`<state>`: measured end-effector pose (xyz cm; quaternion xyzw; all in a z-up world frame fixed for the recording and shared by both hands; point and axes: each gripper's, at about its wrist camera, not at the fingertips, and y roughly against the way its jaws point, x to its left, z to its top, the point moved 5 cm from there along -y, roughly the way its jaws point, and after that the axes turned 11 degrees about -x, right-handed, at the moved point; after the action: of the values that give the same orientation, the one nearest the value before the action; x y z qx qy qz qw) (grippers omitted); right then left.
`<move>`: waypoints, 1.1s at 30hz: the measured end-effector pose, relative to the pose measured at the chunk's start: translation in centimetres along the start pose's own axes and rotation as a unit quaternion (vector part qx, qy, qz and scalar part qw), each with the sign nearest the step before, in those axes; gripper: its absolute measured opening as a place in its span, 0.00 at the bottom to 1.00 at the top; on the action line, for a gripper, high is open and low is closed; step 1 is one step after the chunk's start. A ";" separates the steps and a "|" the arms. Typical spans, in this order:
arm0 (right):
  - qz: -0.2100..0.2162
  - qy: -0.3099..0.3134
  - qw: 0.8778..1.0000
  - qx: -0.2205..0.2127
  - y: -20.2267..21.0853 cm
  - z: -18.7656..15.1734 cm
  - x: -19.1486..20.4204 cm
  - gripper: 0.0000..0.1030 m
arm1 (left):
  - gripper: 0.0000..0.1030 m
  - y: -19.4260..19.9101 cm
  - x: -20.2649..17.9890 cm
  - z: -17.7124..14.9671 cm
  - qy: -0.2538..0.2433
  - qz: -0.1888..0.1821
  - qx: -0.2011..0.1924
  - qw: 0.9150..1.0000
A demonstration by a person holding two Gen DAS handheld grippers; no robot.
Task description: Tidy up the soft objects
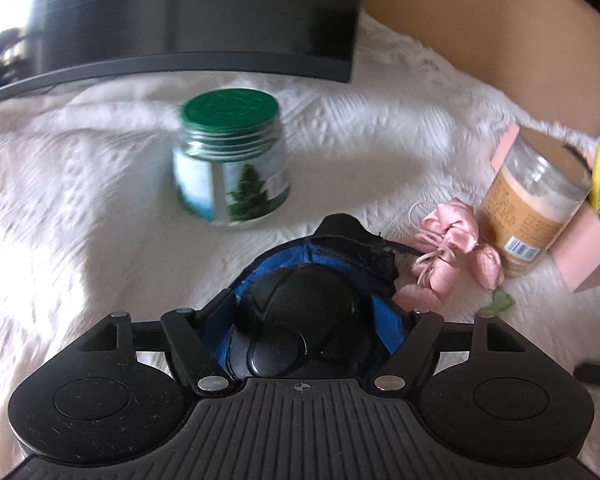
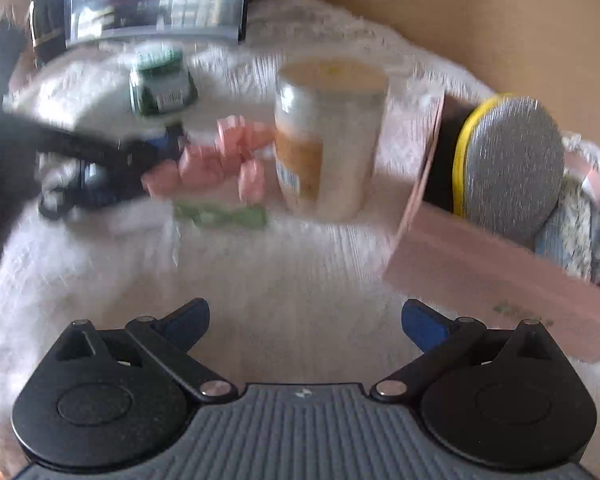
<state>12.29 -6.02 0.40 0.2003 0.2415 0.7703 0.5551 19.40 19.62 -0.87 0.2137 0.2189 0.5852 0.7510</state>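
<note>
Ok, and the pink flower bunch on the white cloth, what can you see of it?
The pink flower bunch looks like satin fabric rosebuds tied with thin pale cord, with a green fabric leaf at the near end. It lies flat on the white cloth, right beside the orange-labelled jar; whether they touch is unclear. In the right wrist view, which is blurred, the left gripper's tip sits close against the buds.

Ahead of you a green-lidded glass jar (image 1: 231, 162) with a tree label stands upright on the white textured cloth (image 1: 80, 200). A dark monitor (image 1: 196, 16) rises behind it, and a taller clear jar (image 1: 534, 204) with an orange label stands well right.
</note>
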 end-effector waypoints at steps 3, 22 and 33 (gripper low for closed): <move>0.000 -0.009 0.999 -0.033 0.6 2.3 0.5 1.00 | 0.75 2.8 1.1 -0.4 0.028 0.018 -0.022 0.999; -0.032 -0.032 0.997 -0.064 -7.6 7.2 8.2 0.91 | 0.75 11.8 8.7 -2.4 0.168 0.105 -0.069 0.978; 0.005 -0.008 1.000 -0.002 -10.0 8.9 10.1 0.20 | 0.76 10.9 8.4 -3.0 0.186 0.105 -0.050 0.976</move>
<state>21.96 7.56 2.06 0.2063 0.2346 0.7721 0.5535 10.91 30.46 2.32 0.0847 0.3013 0.7003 0.6416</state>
